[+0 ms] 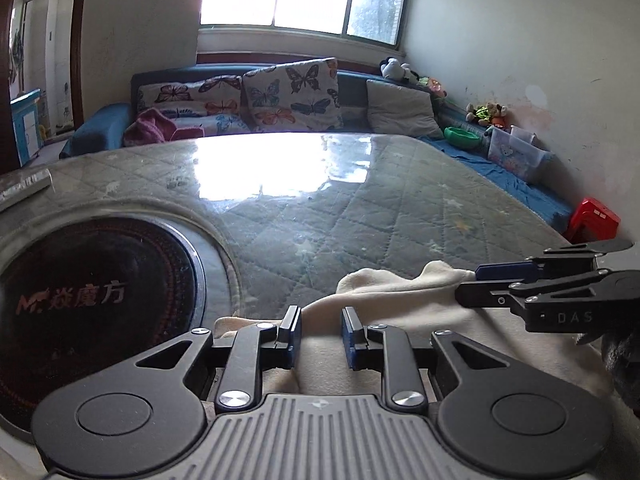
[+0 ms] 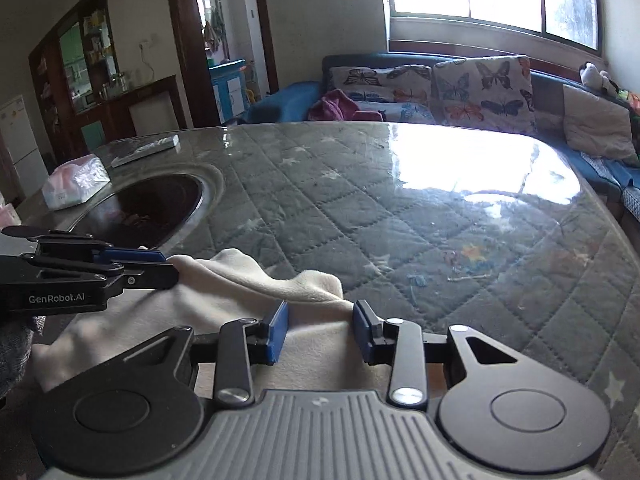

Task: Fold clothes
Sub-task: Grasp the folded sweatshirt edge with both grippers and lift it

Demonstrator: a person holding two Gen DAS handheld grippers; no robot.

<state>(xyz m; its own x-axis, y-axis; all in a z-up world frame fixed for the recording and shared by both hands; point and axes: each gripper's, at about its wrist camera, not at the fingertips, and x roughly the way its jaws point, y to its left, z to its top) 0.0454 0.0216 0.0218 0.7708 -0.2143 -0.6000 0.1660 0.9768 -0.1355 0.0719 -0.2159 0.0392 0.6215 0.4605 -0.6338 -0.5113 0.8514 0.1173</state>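
Left gripper (image 1: 320,334) and right gripper (image 2: 320,330), both part-open, each pinch the cream fleece garment (image 2: 240,280) at the near edge of the glass-topped quilted table (image 2: 400,208); a green plastic bowl (image 1: 462,137) sits far right, contents unclear.

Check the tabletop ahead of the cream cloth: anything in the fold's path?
Nothing visible. The cream cloth lies between both sets of jaws, with bare glass-covered table ahead. The round black burner and tissue pack sit off to the left.

Left gripper (image 1: 320,334), right gripper (image 2: 320,330) side by side, jaws part-closed, angled down.
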